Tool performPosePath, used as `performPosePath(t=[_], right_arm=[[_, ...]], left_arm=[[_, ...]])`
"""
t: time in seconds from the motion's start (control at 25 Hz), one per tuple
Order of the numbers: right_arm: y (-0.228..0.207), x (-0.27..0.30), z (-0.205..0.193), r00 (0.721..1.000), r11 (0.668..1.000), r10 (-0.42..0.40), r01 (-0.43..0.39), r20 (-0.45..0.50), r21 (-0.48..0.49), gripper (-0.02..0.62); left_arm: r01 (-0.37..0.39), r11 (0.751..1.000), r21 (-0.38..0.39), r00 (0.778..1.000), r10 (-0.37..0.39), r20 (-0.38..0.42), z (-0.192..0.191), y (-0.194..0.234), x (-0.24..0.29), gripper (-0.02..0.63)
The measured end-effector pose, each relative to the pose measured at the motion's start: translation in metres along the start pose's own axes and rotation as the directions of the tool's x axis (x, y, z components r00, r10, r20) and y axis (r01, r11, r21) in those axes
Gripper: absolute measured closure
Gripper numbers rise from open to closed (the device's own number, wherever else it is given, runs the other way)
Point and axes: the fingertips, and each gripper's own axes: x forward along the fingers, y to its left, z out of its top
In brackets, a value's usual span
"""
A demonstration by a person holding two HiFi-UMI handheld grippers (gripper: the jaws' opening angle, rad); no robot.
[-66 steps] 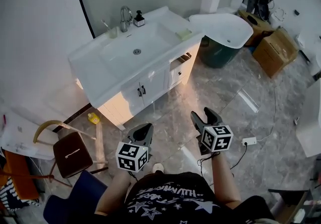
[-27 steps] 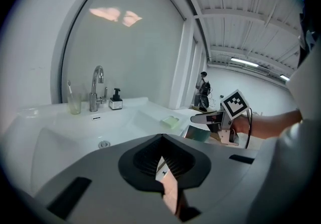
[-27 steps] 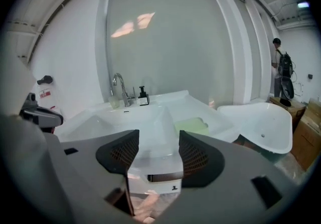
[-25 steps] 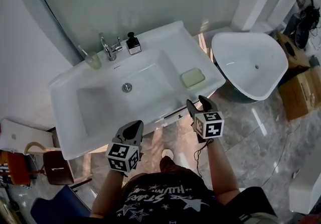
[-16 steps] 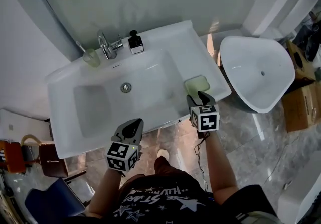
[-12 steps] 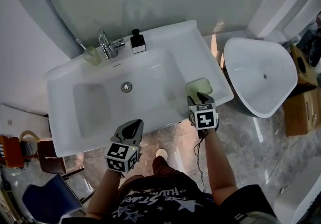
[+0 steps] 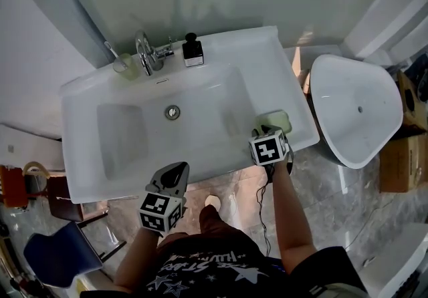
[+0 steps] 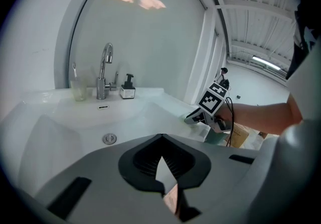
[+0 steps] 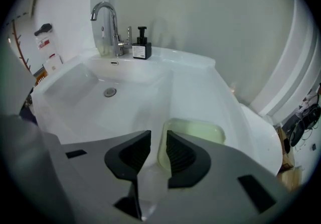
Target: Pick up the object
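**Right tongs closing at the soap dish**

At the far left, on the floor, we see a blue chair. Above it begins the white desk with its sunken basin. On its back edge stand a clear cup holding a toothbrush, then the chrome faucet.

Our left tongs hang in front of the desk's near edge, over the floor and clear of everything. Their jaws are pressed together with nothing between them.

Further along we pass the drain in the basin floor, and behind it the black-topped soap dispenser, just beside the faucet.

The task's thing, a pale green soap dish, lies flat on the desk's right ledge, near the front corner. Our right tongs are down at its near left corner and their jaws are closing. A narrow gap remains between them, and the dish's left rim shows in that gap. We cannot tell whether the pads touch it, and the dish rests on the desk.

Right of the desk, a separate white basin stands on the marble floor, with a cardboard box beyond it.
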Motion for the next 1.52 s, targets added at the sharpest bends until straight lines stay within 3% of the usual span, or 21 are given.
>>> performPosePath(t=[0.28, 0.64, 1.12, 1.52], right_arm=[[-0.004, 0.014, -0.007, 0.997, 1.000, -0.021, 0.021, -0.071, -0.005, 0.514], [-0.013, 0.016, -0.002, 0.992, 0.996, -0.090, 0.090, -0.089, 0.000, 0.555], [0.002, -0.044, 0.009, 0.977, 0.980, -0.183, 0.172, 0.111, 0.102, 0.561], [0.068, -0.145, -0.005, 0.937, 0.967, -0.226, 0.181, 0.267, 0.180, 0.563]], left_arm=[[-0.002, 1.000, -0.008, 1.000, 0.002, -0.010, -0.001, 0.008, -0.001, 0.591], [0.012, 1.000, -0.023, 1.000, -0.012, 0.012, -0.002, 0.011, -0.008, 0.591], [0.027, 1.000, -0.010, 0.999, -0.026, 0.035, -0.016, 0.009, -0.050, 0.591], [0.077, 0.996, 0.042, 0.993, -0.081, 0.091, -0.032, 0.000, -0.132, 0.591]])
